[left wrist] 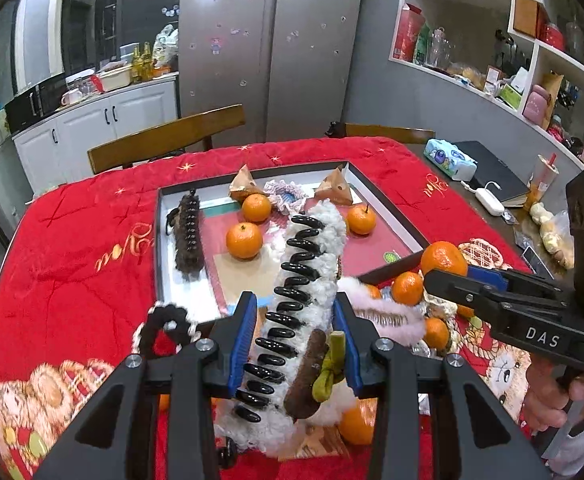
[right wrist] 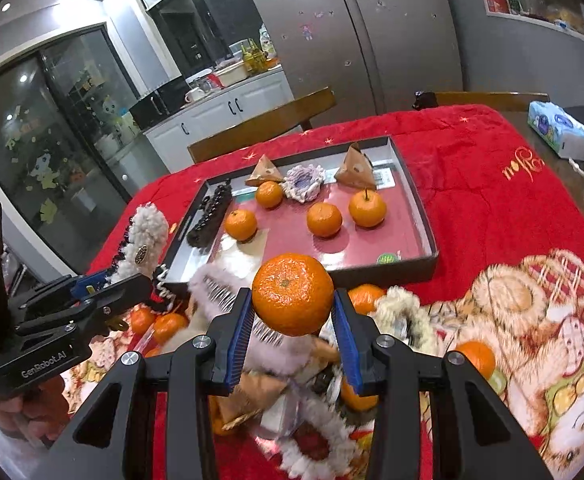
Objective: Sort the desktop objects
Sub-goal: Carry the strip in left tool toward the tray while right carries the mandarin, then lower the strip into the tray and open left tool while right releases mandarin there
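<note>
The left gripper (left wrist: 296,344), a black two-finger tool with ribbed blue pads, is clenched on a long hair claw clip of fluffy white wool with a row of glossy black curved teeth (left wrist: 304,272), which stretches forward and away from its fingers, lifted above the red quilted cloth with embroidered teddy bears (left wrist: 72,248). A brown fuzzy strip and an olive green bow lie against the clip close to the right pad. Beyond the left gripper sits a shallow rectangular dark-walled tray (left wrist: 158,240) with a smooth red and white floor; it holds a dark brown furry claw clip (left wrist: 188,236) along its left side, several round dimpled orange mandarins (left wrist: 244,240), two tan paper pyramid packets (left wrist: 244,186) and a frilly pale lilac knitted scrunchie (left wrist: 286,196) at the far end. The right gripper (right wrist: 292,320), of the same build, grasps a round, glossy, pitted orange mandarin (right wrist: 292,294) between its blue pads, held in the air short of the tray's near wall. Below and around this gripper lies a jumbled pile of more mandarins, a pale pink fluffy comb clip (right wrist: 220,292), fuzzy white scrunchies and crinkled packets. Far to its right, a blue and white tissue pack (right wrist: 558,128) rests on bare wooden tabletop.
</note>
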Available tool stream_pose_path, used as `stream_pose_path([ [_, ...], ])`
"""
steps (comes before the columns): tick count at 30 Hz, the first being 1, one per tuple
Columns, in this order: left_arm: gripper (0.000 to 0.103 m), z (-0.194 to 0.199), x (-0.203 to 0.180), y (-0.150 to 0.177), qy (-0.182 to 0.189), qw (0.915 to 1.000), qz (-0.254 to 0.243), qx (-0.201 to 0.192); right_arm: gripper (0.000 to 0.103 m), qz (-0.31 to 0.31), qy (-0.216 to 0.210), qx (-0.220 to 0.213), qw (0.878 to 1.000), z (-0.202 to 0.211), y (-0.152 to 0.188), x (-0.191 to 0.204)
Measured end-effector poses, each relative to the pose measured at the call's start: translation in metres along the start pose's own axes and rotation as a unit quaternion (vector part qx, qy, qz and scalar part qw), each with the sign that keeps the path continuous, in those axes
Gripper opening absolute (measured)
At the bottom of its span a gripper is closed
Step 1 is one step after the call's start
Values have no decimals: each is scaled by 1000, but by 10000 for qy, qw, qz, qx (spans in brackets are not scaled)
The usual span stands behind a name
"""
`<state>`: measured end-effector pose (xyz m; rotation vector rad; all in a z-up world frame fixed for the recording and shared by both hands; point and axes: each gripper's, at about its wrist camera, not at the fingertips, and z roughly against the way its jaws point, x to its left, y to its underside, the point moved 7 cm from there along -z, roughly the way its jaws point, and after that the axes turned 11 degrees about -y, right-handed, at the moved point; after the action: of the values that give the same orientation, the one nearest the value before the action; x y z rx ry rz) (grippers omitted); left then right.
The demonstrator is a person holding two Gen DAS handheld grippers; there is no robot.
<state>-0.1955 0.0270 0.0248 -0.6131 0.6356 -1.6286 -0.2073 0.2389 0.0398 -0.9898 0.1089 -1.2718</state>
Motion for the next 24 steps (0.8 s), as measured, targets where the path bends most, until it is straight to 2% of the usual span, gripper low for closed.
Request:
stream_pose_path([
  [7, 40, -29, -14, -24, 25, 9995, -274, 148, 39, -28, 123, 44, 9999, -15, -16, -16],
  [16, 40, -75, -16, -43, 83, 9985, -114, 525, 39, -198, 198, 192, 9994, -36, -27, -43],
  [24, 40, -129, -16, -52, 192, 9948, 105, 998, 39, -307, 305, 602, 9972, -69, -31, -66],
])
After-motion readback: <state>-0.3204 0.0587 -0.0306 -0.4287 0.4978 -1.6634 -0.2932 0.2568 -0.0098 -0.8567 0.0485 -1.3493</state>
